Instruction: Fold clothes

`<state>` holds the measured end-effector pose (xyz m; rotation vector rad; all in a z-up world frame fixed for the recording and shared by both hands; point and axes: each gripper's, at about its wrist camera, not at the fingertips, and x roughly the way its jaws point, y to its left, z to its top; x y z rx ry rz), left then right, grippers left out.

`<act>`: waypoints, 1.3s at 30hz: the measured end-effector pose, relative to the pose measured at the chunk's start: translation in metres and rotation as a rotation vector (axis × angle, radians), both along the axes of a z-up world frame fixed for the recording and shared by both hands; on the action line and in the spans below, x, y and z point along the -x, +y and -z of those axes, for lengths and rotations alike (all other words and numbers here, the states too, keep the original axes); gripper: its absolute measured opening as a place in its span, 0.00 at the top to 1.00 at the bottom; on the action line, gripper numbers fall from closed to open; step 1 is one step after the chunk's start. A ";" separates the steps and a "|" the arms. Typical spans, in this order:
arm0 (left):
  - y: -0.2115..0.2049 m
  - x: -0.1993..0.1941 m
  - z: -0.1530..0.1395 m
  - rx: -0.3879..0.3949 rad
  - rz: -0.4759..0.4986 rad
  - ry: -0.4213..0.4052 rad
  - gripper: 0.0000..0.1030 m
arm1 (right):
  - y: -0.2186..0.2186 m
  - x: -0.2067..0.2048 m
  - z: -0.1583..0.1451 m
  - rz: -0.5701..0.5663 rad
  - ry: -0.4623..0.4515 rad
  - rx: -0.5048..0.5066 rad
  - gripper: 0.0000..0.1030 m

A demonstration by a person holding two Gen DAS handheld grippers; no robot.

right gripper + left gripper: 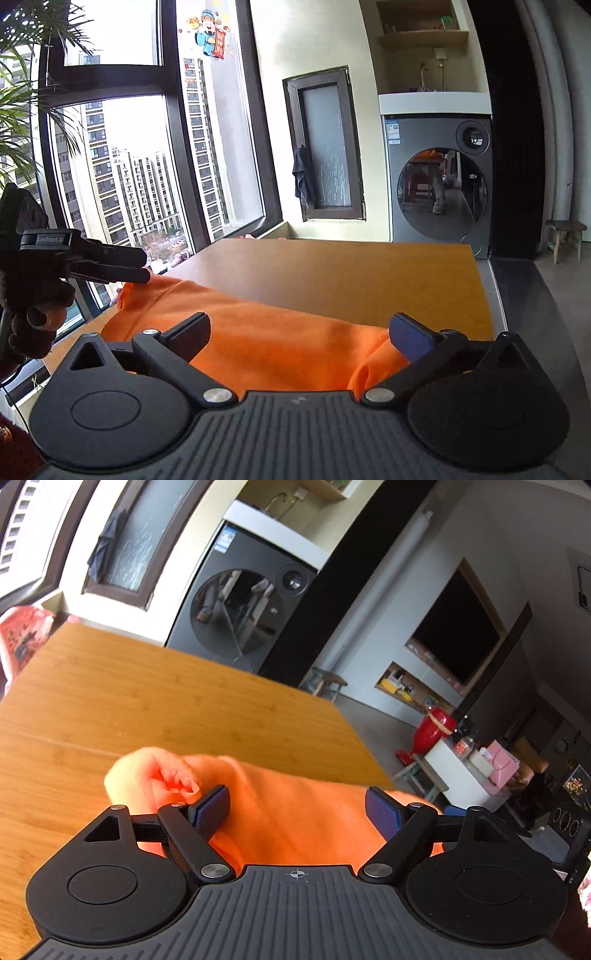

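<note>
An orange garment (295, 812) lies on the wooden table (184, 709), bunched at its left end. My left gripper (297, 808) is open, its blue pads (212, 806) spread over the cloth without pinching it. In the right wrist view the same orange garment (266, 339) stretches across the table's (351, 273) near edge. My right gripper (299, 332) is open above it, one fold of cloth by its right finger. The left gripper (122, 269) shows at the left of the right wrist view, over the garment's far corner.
A grey washing machine (439, 184) stands beyond the table's far end. Large windows (129, 147) run along the left side. A small wooden stool (565, 236) stands on the floor at right. A red patterned bag (22, 642) sits off the table's far left corner.
</note>
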<state>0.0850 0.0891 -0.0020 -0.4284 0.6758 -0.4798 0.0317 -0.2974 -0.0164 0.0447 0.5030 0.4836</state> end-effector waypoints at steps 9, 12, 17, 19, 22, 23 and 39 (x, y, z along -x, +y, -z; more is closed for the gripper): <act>0.016 0.013 0.011 0.020 0.029 0.019 0.10 | -0.008 -0.009 0.048 0.055 0.138 -0.085 0.00; 0.015 0.028 -0.005 0.122 0.110 0.029 0.04 | -0.006 -0.008 0.049 0.060 0.135 -0.077 0.00; -0.004 0.028 0.009 0.265 0.257 0.159 0.01 | -0.001 -0.013 0.048 0.064 0.139 -0.053 0.00; -0.014 0.021 0.024 0.239 0.254 0.209 0.01 | 0.002 -0.016 0.046 0.074 0.143 -0.038 0.00; -0.019 0.002 0.038 0.253 0.225 0.244 0.01 | 0.007 -0.018 0.044 0.089 0.146 -0.018 0.00; -0.019 -0.005 0.040 0.253 0.215 0.243 0.01 | 0.008 -0.019 0.044 0.094 0.146 -0.015 0.00; -0.007 -0.097 0.008 -0.091 -0.041 0.082 0.02 | 0.033 -0.001 -0.015 -0.062 0.047 -0.051 0.00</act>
